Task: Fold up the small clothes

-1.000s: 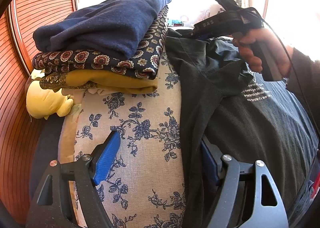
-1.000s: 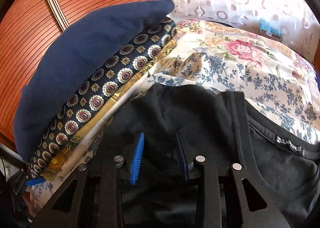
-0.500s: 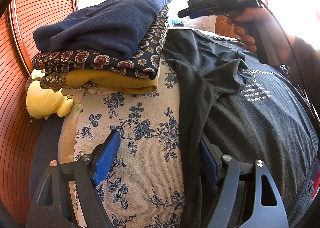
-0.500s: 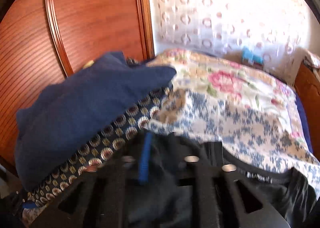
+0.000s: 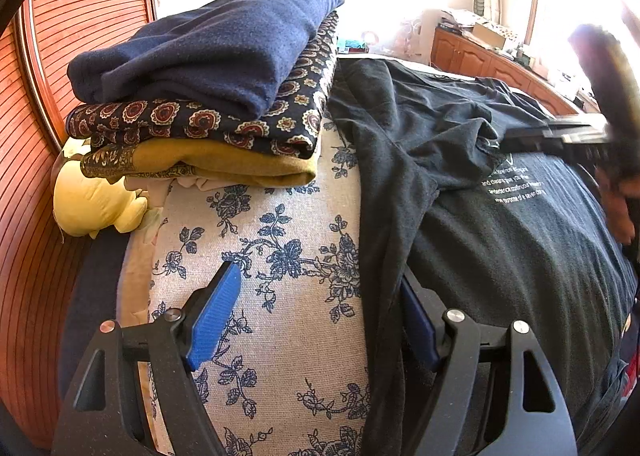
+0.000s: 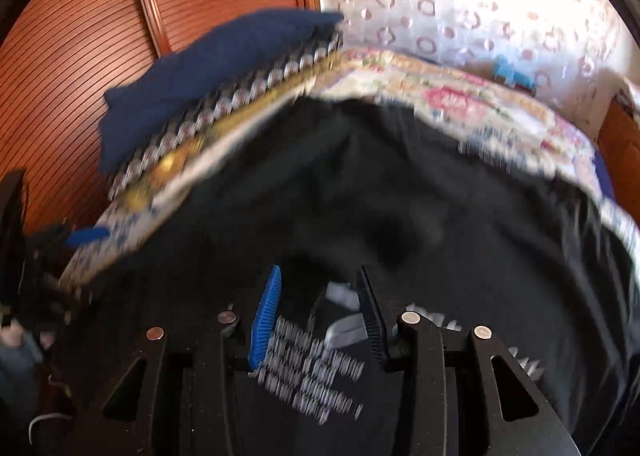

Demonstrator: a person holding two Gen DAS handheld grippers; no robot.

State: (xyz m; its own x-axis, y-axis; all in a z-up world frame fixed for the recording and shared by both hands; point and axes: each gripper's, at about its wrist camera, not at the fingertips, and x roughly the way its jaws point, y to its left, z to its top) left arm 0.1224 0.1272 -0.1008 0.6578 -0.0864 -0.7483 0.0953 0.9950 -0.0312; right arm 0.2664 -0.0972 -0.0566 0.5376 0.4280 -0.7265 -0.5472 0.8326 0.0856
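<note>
Right wrist view: right tool (image 6: 316,316), jaws just been opening and now spread with nothing pinched, hovers over the black T-shirt (image 5: 520,256), having let go of the sleeve it folded inward a second ago. Left tool (image 5: 320,320) stays spread wide astride the shirt's left edge on the bed (image 5: 276,256). Stacked folded clothes (image 5: 208,95) crowd the far-left corner.
</note>
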